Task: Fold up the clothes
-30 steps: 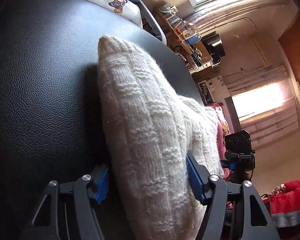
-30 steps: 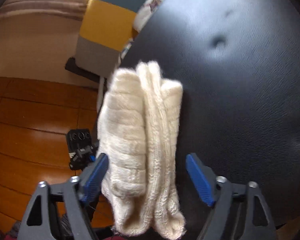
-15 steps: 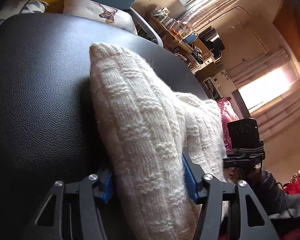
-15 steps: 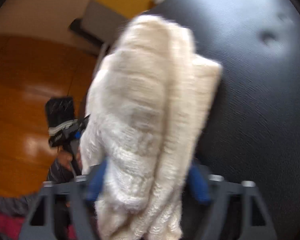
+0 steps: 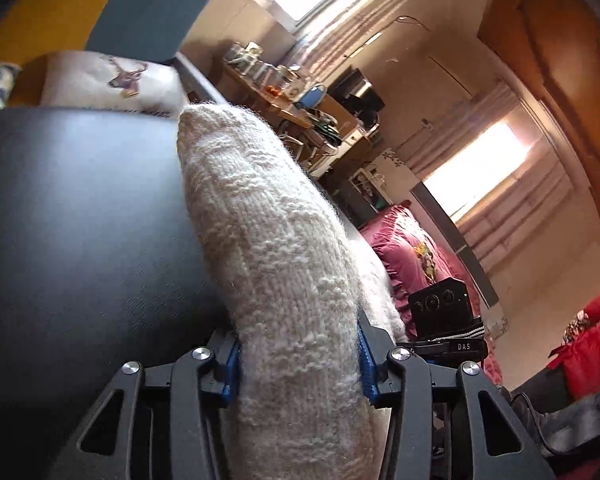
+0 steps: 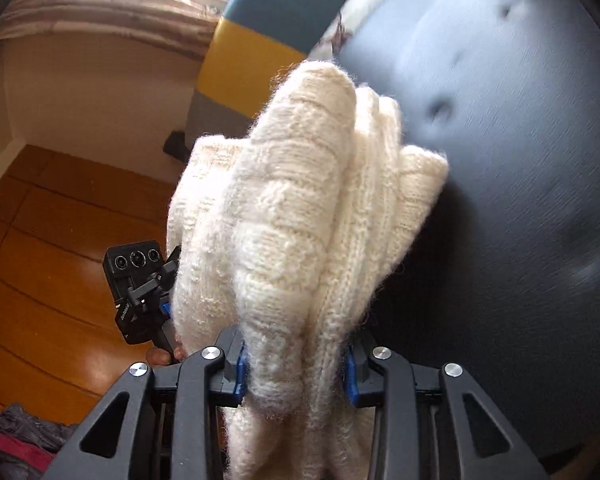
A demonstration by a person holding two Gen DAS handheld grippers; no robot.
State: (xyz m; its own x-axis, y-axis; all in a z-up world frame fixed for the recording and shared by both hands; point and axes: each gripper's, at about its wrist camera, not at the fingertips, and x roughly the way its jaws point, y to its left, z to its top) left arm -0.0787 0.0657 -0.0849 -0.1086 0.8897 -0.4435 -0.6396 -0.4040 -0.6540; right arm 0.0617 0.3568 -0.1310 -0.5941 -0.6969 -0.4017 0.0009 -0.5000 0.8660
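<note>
A thick cream knitted garment [image 5: 276, 264] is bunched into folds over a black leather surface [image 5: 72, 216]. My left gripper [image 5: 298, 364] is closing on one end of it, its blue pads [image 5: 231, 372] pressed into the wool on both sides. In the right wrist view the same cream knit [image 6: 300, 216] stands up in several thick folds, lifted off the black leather [image 6: 520, 200]. My right gripper [image 6: 296, 368] is closing on the folds, blue pads [image 6: 350, 372] sunk into them. The other gripper's camera block [image 6: 134, 276] shows beyond the garment at left.
A deer-print cushion [image 5: 112, 80] and a yellow-and-teal backrest [image 5: 140, 20] lie beyond the leather. A pink ruffled cloth [image 5: 412, 256] and red clothes [image 5: 588, 344] lie at right. Wooden floor [image 6: 60, 240] lies left of the leather's edge, with dark clothes [image 6: 16, 440] on it.
Both grippers closed from open onto the cream knit. The garment's ends have risen off the leather, and the left view has lifted and rolled.
</note>
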